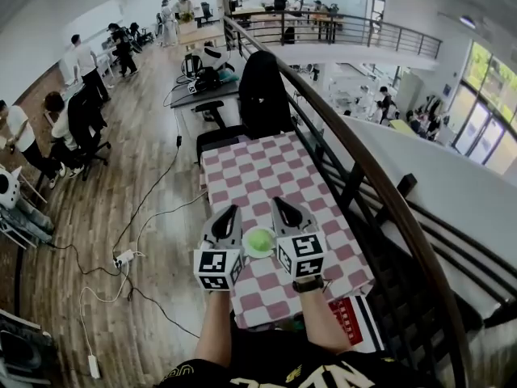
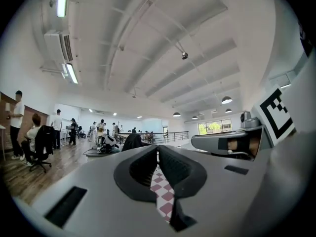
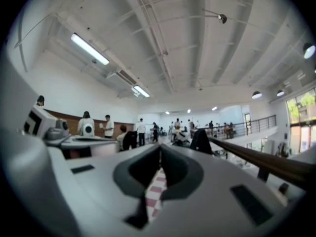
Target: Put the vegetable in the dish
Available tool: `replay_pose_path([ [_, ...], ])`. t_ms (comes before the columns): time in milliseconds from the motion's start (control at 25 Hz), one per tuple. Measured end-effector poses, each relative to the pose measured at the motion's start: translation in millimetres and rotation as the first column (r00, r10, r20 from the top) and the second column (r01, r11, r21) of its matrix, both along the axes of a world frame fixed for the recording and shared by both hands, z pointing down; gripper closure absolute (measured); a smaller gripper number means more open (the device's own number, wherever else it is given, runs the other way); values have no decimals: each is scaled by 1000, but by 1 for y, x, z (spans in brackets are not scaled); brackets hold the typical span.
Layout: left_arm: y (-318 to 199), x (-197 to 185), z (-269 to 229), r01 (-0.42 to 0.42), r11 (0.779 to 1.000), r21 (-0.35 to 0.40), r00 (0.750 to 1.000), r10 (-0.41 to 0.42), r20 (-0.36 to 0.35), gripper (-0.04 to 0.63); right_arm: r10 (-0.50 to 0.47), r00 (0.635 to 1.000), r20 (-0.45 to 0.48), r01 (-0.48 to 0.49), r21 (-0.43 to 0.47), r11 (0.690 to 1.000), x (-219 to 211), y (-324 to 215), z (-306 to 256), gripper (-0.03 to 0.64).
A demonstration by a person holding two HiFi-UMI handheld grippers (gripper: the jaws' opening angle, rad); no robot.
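Note:
A small white dish (image 1: 259,253) sits on the near part of the red-and-white checked table (image 1: 266,168), and a round green vegetable (image 1: 259,239) lies in it. My left gripper (image 1: 233,211) hovers just left of the dish and my right gripper (image 1: 279,204) just right of it, both pointing away from me. In the left gripper view the left gripper (image 2: 157,150) has its jaws closed together with nothing between them. The right gripper (image 3: 160,150) looks the same in its own view. Neither gripper view shows the dish or the vegetable.
A black railing (image 1: 380,184) runs along the table's right side. A black chair (image 1: 260,95) stands at its far end. Cables and a power strip (image 1: 123,257) lie on the wooden floor to the left, where several people stand. A red-and-white printed sheet (image 1: 349,320) hangs at the near right corner.

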State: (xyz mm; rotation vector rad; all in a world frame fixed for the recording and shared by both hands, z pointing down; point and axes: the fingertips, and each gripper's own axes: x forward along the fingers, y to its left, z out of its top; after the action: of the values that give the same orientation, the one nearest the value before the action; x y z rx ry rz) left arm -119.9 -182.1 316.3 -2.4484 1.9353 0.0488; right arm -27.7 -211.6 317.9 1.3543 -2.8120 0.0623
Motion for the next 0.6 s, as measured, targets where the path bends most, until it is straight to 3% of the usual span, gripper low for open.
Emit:
replay_pose_path([
  [320,22,-19,12,156,987,-38,985,-158,-72,578,66,997,-51,-64,26,998,12,18,2,601],
  [600,31,-32,5,226,974,-34,974,-225,22,578,99,994,-44,-98,38,995,25,15,1,600],
])
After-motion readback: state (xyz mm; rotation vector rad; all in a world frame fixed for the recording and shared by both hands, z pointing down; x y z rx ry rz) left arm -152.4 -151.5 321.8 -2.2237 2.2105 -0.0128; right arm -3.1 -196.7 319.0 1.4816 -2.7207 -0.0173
